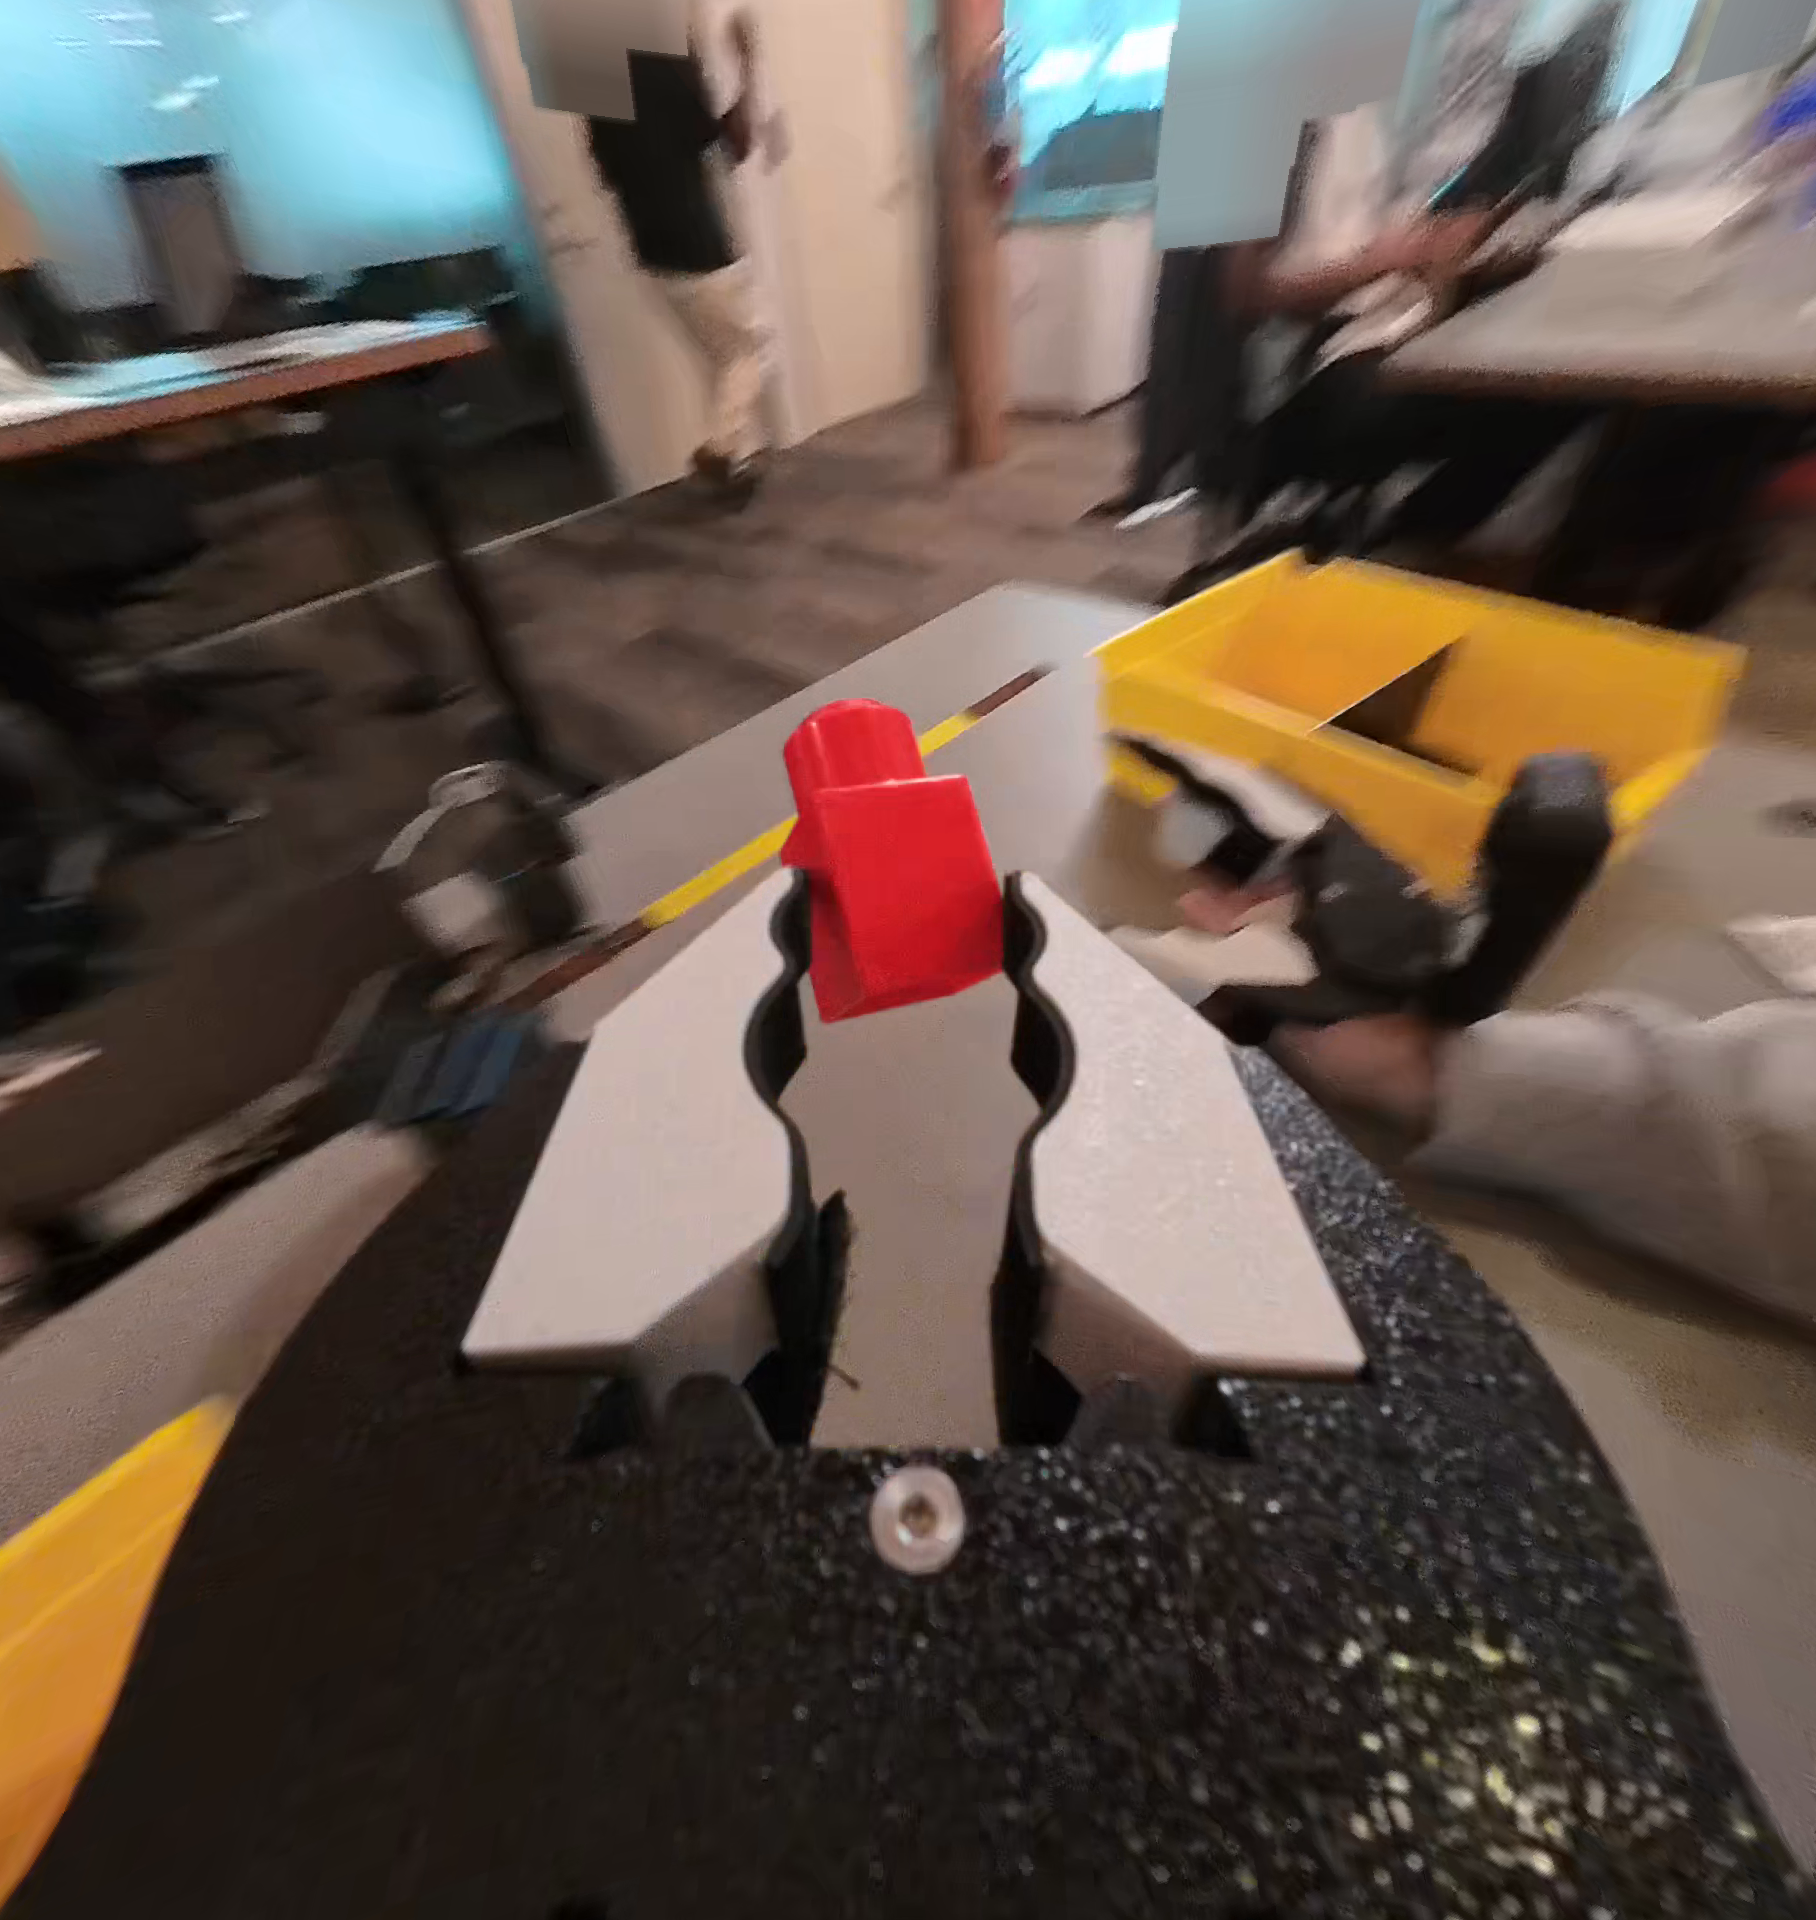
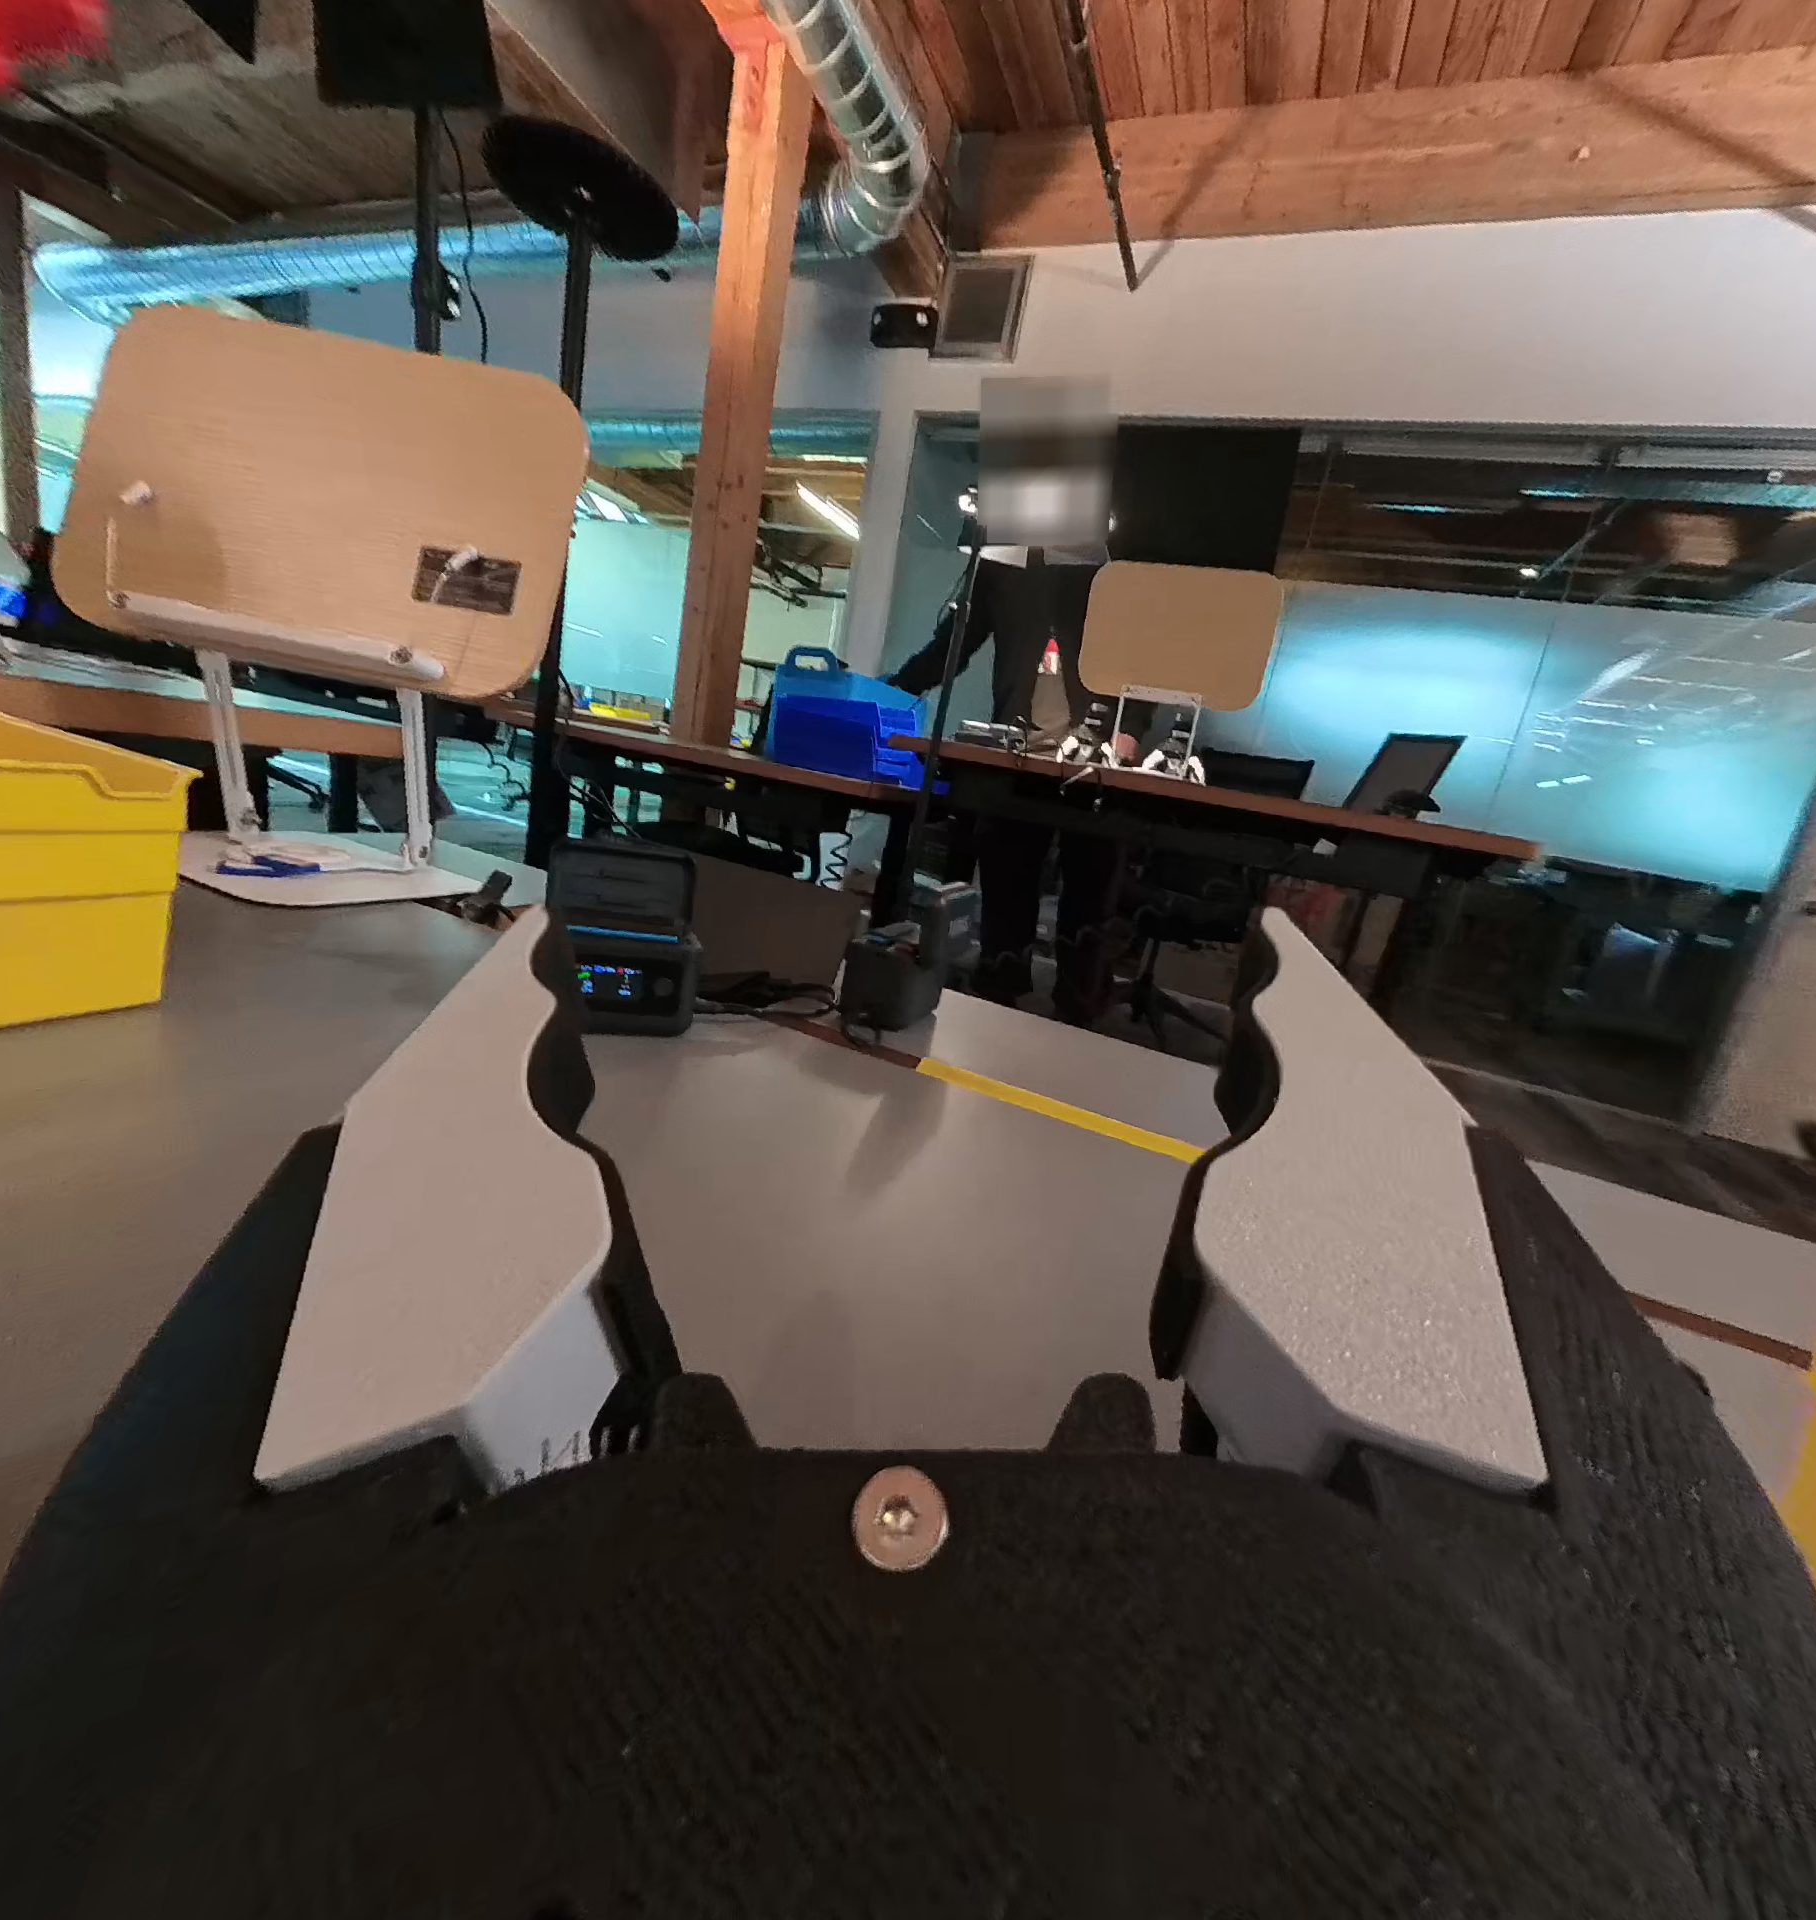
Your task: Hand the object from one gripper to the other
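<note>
Left gripper (image 1: pixel 902 914): closed narrow on red block (image 1: pixel 888 883), clamped between the tips of the two grey fingers (image 1: pixel 675 1122), wavy black pads pressing its flat sides. Block tilted a little, round stub pointing up and away, lower corner hanging into the gap between the fingers. Held in the air above grey table (image 1: pixel 1029 665), over a yellow tape line (image 1: pixel 722 868) running across the tabletop. Off to the right in the left wrist view: yellow bin (image 1: pixel 1403 707) on the table, open side up, with a divider inside; in front of it a black handle (image 1: pixel 1538 842) and a grey sleeve (image 1: pixel 1610 1122) (both blurred, so detail not clear). Background smeared: desks, dark chairs, a standing person in a dark top.

Right gripper (image 2: pixel 899 997): spread wide, nothing between the fingers (image 2: pixel 447 1205), only bare table (image 2: pixel 883 1226) and the tape line (image 2: pixel 1060 1112) showing through the gap. Pointing level across the tabletop. Beyond the fingertips, at the table's far edge: small black device with a lit screen (image 2: pixel 629 966) and a black charger-like block (image 2: pixel 888 977) with cables. At far left, stacked yellow bins (image 2: pixel 52 862); behind them a tilted wooden board on a white stand (image 2: pixel 312 499). Further back, long desks, blue trays (image 2: pixel 842 717), a person in dark clothes. Red blur at the top left corner (image 2: pixel 21 42) (cannot tell what).
</note>
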Demonstrator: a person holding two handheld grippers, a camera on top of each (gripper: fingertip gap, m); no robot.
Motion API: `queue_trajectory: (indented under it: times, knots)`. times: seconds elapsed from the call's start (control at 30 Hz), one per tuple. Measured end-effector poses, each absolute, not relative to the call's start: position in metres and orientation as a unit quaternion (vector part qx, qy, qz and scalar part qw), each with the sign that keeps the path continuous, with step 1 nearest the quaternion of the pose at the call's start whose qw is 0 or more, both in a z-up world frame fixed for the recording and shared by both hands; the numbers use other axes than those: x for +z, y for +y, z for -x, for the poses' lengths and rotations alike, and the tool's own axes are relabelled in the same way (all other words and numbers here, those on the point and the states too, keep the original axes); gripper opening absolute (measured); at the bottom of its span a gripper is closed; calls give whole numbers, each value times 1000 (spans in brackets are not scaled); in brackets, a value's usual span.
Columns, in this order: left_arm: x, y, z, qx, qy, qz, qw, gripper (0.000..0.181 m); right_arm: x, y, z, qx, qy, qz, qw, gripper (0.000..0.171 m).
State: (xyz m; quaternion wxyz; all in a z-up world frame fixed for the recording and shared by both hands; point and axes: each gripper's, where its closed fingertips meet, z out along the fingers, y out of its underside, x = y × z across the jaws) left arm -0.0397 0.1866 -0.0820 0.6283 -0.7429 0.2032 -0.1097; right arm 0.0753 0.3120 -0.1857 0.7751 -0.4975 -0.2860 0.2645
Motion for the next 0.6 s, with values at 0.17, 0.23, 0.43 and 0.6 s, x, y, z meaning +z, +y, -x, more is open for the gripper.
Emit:
queue_trajectory:
  times: [0.17, 0.23, 0.43, 0.6]
  knots:
    - [-112, 231, -8, -341, 153, 642, 669, 34, -180, 303, -75, 313, -296, 475, 768, 122]
    - [-136, 255, 9, -269, 86, 638, 716, 34, -181, 299, -72, 357, -297, 476, 746, 118]
    - [-196, 269, -11, -79, 189, 633, 746, 35, -199, 290, -57, 510, -303, 542, 595, 76]
    - [-211, 266, -49, -20, 314, 620, 719, 35, -208, 269, -45, 667, -294, 564, 388, 61]
